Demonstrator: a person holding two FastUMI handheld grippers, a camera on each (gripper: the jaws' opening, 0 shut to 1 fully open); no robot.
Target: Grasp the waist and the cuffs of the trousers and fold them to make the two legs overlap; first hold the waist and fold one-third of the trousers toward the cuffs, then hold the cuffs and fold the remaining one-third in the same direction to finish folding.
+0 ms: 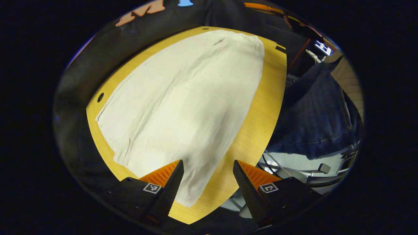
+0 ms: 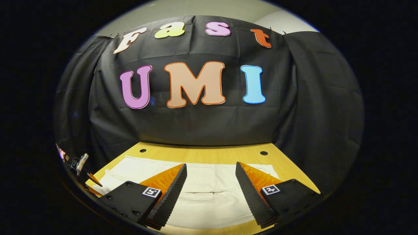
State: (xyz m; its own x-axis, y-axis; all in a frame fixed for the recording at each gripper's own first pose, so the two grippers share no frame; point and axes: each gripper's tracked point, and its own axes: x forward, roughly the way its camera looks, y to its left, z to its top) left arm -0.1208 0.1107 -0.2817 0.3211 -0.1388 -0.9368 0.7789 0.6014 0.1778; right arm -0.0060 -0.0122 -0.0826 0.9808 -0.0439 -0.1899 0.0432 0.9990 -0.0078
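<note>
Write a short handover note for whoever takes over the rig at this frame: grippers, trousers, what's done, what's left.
Left gripper: open, holding nothing, hovering over one end of the trousers.
Right gripper: open, holding nothing, above the trousers.
The trousers lie spread flat on the wooden table; whether the legs already overlap cannot be told. A person's sleeve is beside the table.
Done: no thirds fold visible.
Left: grasp the waist, fold one-third toward the cuffs, then fold the cuffs end over.

Left gripper view: high, angled down along trousers on table. Right gripper view: low, near, level toward booth wall. Shared: trousers, table.
</note>
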